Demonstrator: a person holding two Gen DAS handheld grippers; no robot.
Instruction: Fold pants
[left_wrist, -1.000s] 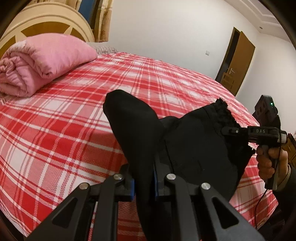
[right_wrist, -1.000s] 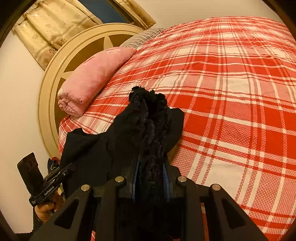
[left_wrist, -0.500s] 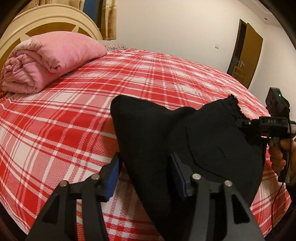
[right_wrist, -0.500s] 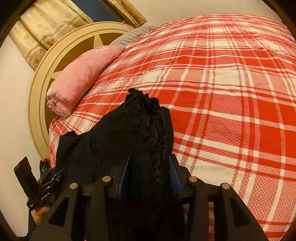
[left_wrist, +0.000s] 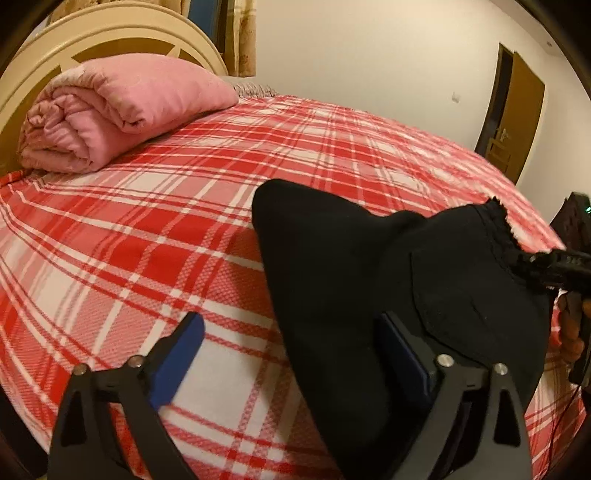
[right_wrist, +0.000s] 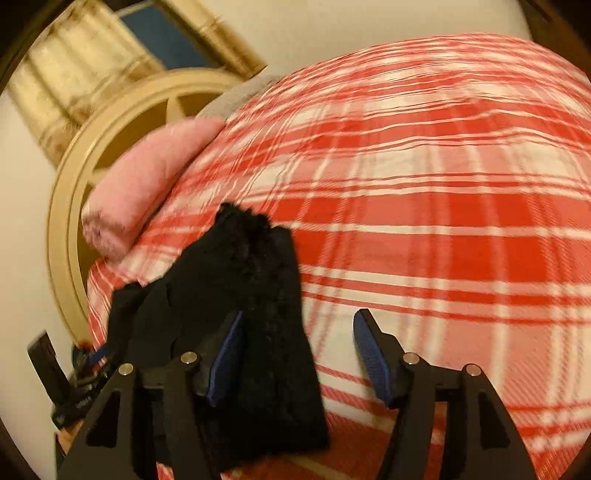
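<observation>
Now both hand-held grippers gape beside black pants (left_wrist: 351, 295) on bed (left_wrist: 147, 240).

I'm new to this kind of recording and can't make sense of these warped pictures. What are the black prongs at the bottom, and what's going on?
No robot here: a person holds a two-finger gripper in each hand, each carrying a fisheye camera looking along its fingers. One picture is from the left gripper, the other from the right gripper. Both are open. The black pants lie on a bed with a red plaid cover, draping against one blue pad of each gripper, gripped by neither. A rolled pink quilt sits by the headboard.
</observation>
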